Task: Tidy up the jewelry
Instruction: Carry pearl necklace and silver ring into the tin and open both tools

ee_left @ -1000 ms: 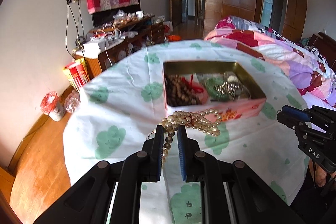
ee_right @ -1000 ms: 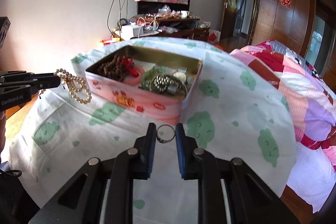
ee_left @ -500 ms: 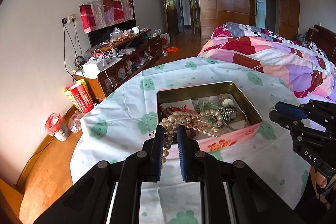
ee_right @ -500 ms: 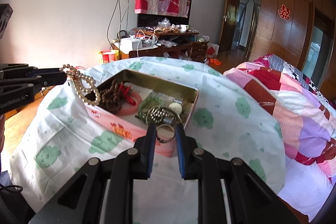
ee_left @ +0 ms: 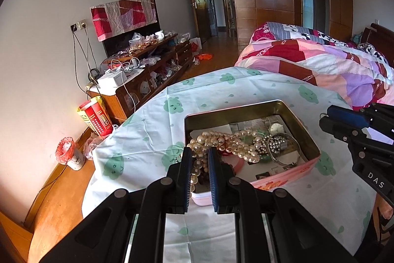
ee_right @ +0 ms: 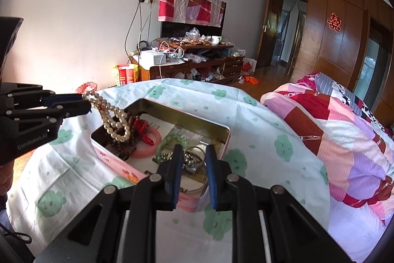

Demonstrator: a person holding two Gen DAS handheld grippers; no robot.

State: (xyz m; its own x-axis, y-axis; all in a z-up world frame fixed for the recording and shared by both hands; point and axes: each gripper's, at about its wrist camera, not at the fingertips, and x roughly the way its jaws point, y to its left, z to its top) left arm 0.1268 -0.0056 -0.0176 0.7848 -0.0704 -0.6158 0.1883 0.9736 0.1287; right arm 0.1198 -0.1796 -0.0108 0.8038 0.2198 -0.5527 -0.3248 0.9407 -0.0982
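Note:
A pink tin box point(ee_left: 283, 178) point(ee_right: 112, 157) with a gold inside stands open on the table and holds beads, bangles and a watch. My left gripper point(ee_left: 200, 152) point(ee_right: 83, 104) is shut on a pearl necklace point(ee_left: 222, 143) point(ee_right: 113, 118) and holds it over the box's left end, the strand hanging down into the box. My right gripper point(ee_right: 194, 154) point(ee_left: 330, 118) is over the box's near right part. Its jaws stand a little apart and the small ring it held no longer shows between them. A silver bangle point(ee_right: 194, 163) lies below it.
The table wears a white cloth with green clouds point(ee_left: 152, 139) point(ee_right: 266, 139). A bed with a patchwork quilt point(ee_right: 344, 125) stands to the right. A cluttered wooden cabinet point(ee_left: 145, 70) stands by the far wall, and a red bin point(ee_left: 65, 152) sits on the floor.
Both grippers rose and moved forward over the box. The pearl necklace now hangs into the box. The ring that sat between the right fingers is gone and they have spread slightly.

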